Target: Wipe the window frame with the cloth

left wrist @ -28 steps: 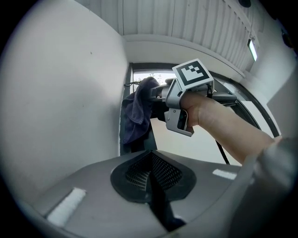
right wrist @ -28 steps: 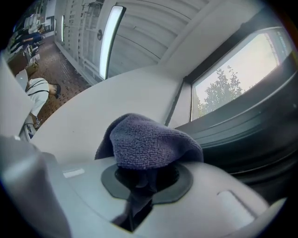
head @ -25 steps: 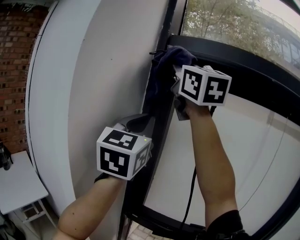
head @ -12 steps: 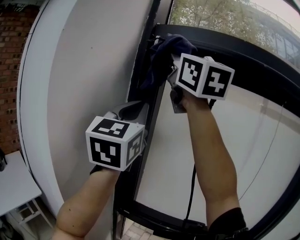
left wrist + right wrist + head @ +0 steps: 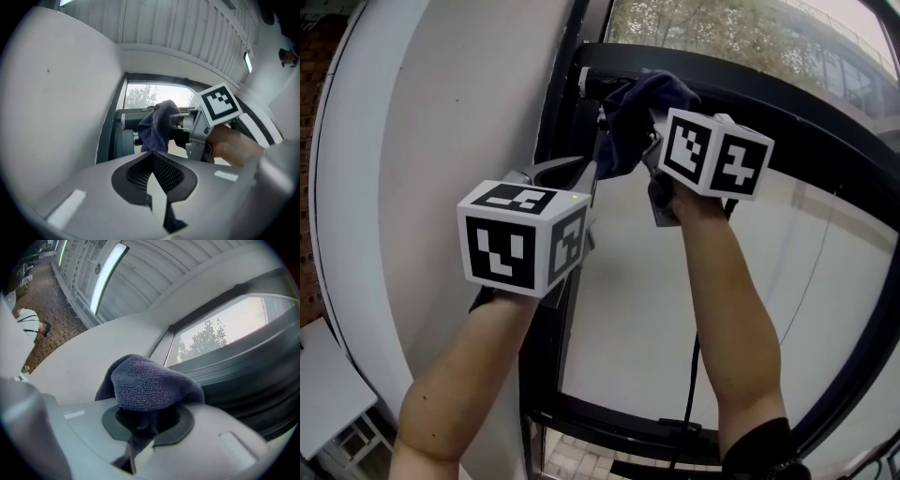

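Observation:
A dark blue cloth point(image 5: 639, 114) is bunched against the upper left corner of the black window frame point(image 5: 797, 94). My right gripper point(image 5: 652, 142) is shut on the cloth point(image 5: 150, 383), which bulges over the jaws beside the frame point(image 5: 243, 376). My left gripper point(image 5: 581, 176) is just below and left, next to the frame's upright. In the left gripper view its jaws are shut with nothing seen between them point(image 5: 153, 157). The cloth's point(image 5: 156, 126) hanging lower edge sits right beyond their tips. I cannot tell whether they touch.
A white wall point(image 5: 441, 112) runs along the left of the frame. The pane point(image 5: 637, 309) below is frosted, and trees point(image 5: 712, 33) show through the glass above. A black cable point(image 5: 694, 375) hangs beside my right forearm. A tiled floor point(image 5: 572, 459) lies far below.
My left gripper has risen along the frame's upright to just under the cloth. The right gripper with the cloth has stayed at the frame's upper corner.

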Motion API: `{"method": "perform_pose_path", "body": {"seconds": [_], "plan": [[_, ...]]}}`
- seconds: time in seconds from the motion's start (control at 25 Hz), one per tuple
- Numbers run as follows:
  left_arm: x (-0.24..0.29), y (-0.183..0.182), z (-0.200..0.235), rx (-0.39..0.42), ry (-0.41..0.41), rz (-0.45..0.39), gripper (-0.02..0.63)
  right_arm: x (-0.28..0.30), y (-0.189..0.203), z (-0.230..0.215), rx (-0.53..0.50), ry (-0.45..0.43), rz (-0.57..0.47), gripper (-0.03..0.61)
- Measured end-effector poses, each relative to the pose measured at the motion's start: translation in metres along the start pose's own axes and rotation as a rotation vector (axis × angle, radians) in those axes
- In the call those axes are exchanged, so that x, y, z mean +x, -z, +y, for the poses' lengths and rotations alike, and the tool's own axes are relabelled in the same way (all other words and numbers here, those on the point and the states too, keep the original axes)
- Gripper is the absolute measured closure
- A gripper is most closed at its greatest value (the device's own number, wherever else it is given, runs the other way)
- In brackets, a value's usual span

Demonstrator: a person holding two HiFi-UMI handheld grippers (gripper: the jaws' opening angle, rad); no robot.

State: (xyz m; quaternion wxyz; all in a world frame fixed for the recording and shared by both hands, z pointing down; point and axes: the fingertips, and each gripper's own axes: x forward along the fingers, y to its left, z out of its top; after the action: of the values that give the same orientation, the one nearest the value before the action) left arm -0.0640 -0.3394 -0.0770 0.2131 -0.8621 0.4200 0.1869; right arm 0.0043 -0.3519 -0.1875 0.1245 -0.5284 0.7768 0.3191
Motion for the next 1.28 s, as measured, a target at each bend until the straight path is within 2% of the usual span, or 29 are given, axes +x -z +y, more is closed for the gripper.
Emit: {"method": "perform_pose_path", "body": {"seconds": [0.08,0.24,0.4,0.52,0.68,1.0,1.16,1.28], "plan": [[0.006,-0.018,0.004,-0.016,0.002,-0.021,0.62,-0.009,-0.003,-0.008,-0.014,0.016,0.012,0.529],[0.02,-0.045,-0.004,0.009,0.026,-0.043,0.62,-0.028,-0.01,-0.027,-0.048,0.047,0.028,0.529],[0.029,-0.057,-0.003,-0.051,0.083,-0.063,0.62,-0.044,-0.018,-0.036,-0.072,0.1,0.023,0.529],[0.035,-0.063,-0.004,-0.026,0.089,-0.059,0.62,-0.052,-0.023,-0.041,-0.088,0.122,0.026,0.529],[0.054,-0.067,-0.032,-0.017,0.11,-0.038,0.62,-0.071,-0.032,-0.071,-0.12,0.163,0.016,0.529],[0.077,-0.079,-0.076,-0.011,0.103,-0.051,0.62,-0.105,-0.046,-0.106,-0.151,0.177,0.009,0.529],[0.085,-0.082,-0.103,-0.044,0.125,-0.056,0.62,-0.126,-0.055,-0.129,-0.162,0.187,0.002,0.529],[0.09,-0.085,-0.122,-0.014,0.126,-0.066,0.62,-0.137,-0.057,-0.141,-0.165,0.187,0.004,0.529]]}}
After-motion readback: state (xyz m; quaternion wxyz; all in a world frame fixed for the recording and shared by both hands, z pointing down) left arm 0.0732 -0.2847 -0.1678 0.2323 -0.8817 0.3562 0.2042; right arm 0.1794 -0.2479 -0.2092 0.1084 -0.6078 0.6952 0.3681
